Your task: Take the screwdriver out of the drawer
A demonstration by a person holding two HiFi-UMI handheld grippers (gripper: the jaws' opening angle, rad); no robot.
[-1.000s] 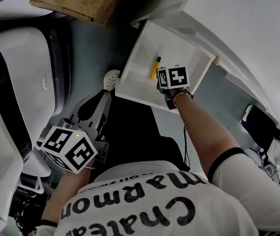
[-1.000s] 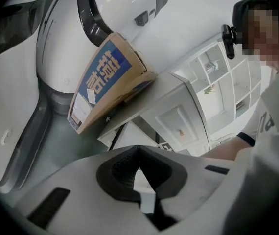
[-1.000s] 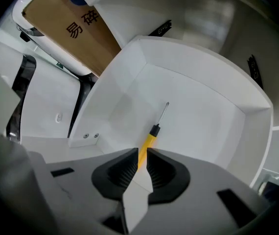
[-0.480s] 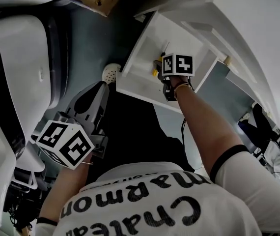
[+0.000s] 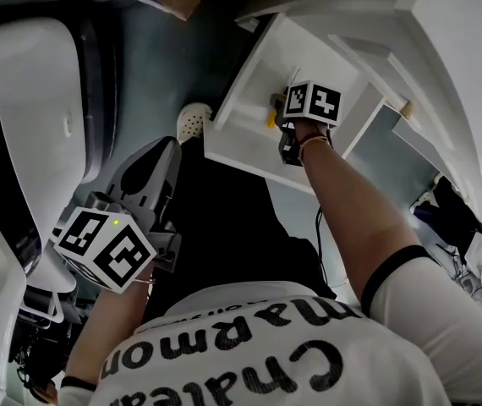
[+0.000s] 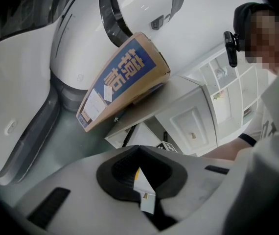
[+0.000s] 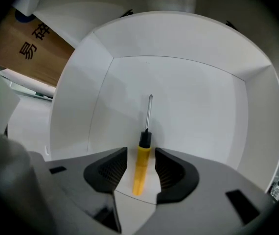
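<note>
A white drawer (image 7: 193, 102) stands pulled out of a white cabinet (image 5: 444, 41) above a grey-green floor (image 5: 152, 66), with a yellow-handled screwdriver (image 7: 144, 141) lying flat on its bare bottom. The right gripper (image 7: 140, 154) points steeply down into it. Its jaws, which have just swung wide and eased in a shade, are spread either side of the handle without touching it. The left gripper (image 5: 167, 152) hangs well clear of the drawer, jaws pressed together on nothing. A cardboard box (image 6: 125, 80) rests on the cabinet's top, beside a curved white machine housing (image 5: 38, 108).
</note>
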